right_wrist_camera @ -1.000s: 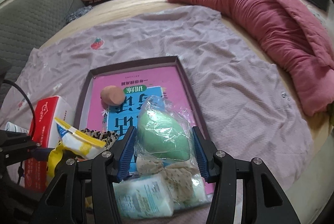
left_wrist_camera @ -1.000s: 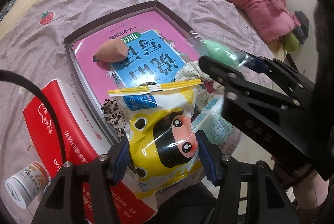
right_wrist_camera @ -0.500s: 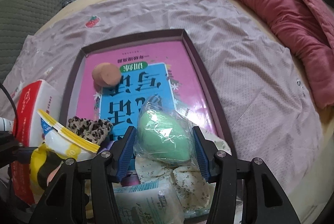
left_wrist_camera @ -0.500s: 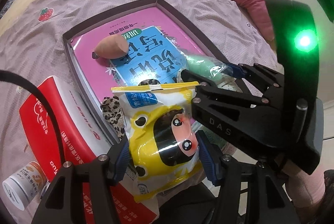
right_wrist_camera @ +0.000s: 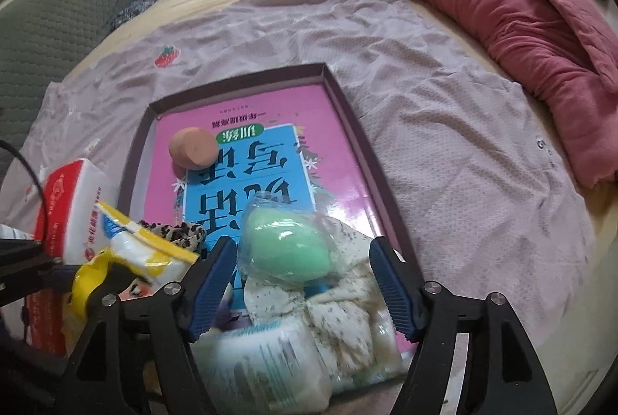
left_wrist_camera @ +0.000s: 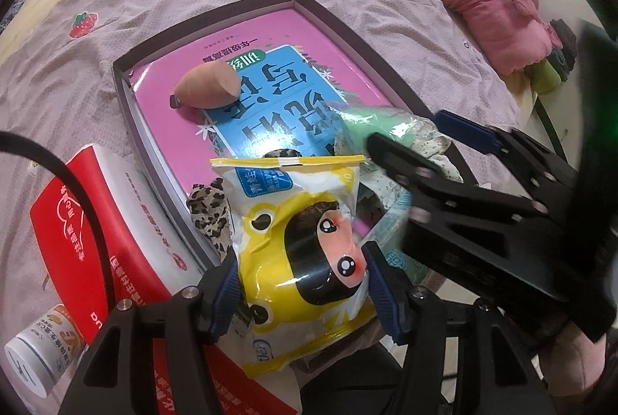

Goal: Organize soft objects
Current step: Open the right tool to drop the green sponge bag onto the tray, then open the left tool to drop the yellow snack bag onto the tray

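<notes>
Right gripper (right_wrist_camera: 303, 283) jaws are opening, the bagged green sponge (right_wrist_camera: 287, 249) lying loose between them; left gripper (left_wrist_camera: 303, 283) is clamped on the yellow snack bag (left_wrist_camera: 301, 252).

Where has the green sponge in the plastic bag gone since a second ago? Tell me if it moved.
Yes. The green sponge came down toward the near end of the tray, onto the floral cloth; the right tongs are opening around it.

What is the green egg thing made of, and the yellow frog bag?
The green egg looks like matte soft foam, perhaps a makeup sponge; it sits in a crinkly clear plastic wrapper that catches the light. The yellow frog bag looks like glossy printed plastic film: it shines, wrinkles and has a crimped top seal.
</notes>
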Available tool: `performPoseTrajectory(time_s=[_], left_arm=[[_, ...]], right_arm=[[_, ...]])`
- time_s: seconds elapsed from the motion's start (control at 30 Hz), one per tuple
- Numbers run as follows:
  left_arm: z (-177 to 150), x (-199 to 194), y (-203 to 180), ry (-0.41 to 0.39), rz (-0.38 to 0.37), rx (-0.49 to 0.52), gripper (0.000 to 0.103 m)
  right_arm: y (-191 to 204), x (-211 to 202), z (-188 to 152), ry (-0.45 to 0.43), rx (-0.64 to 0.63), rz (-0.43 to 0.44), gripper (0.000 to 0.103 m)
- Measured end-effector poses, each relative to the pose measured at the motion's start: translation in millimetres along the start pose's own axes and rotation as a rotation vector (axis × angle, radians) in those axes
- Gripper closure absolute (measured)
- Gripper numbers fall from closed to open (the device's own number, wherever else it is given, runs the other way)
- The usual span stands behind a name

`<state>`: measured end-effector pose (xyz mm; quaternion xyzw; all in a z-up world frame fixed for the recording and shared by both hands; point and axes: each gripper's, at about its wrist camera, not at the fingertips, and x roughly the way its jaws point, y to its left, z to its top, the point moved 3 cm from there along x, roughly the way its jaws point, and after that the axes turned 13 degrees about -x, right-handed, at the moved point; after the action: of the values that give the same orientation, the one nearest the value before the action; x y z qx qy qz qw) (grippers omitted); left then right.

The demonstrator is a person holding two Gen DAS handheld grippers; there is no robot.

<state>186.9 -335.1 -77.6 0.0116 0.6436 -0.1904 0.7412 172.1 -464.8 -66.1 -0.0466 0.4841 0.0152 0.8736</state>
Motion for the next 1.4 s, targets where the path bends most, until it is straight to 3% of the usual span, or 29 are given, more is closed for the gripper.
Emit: performPoseTrajectory(time_s=[0.4,0.83,1.4], left_arm=[[13,13,-7,-0.021,0.071,0.029,0.043],[13,9,-13,-0.026,0.121,0.059,0.042],[8,-21,-14,-0.085,0.120,0.069,0.036]], right_arm=[[-21,-66,-16,-0.112,0.101,-0.060,0.029],[-22,-79,-19,-0.117,0.094,-0.085,0.029],[-20,-97,-14,-0.143,0.086,-0.110,0.029]])
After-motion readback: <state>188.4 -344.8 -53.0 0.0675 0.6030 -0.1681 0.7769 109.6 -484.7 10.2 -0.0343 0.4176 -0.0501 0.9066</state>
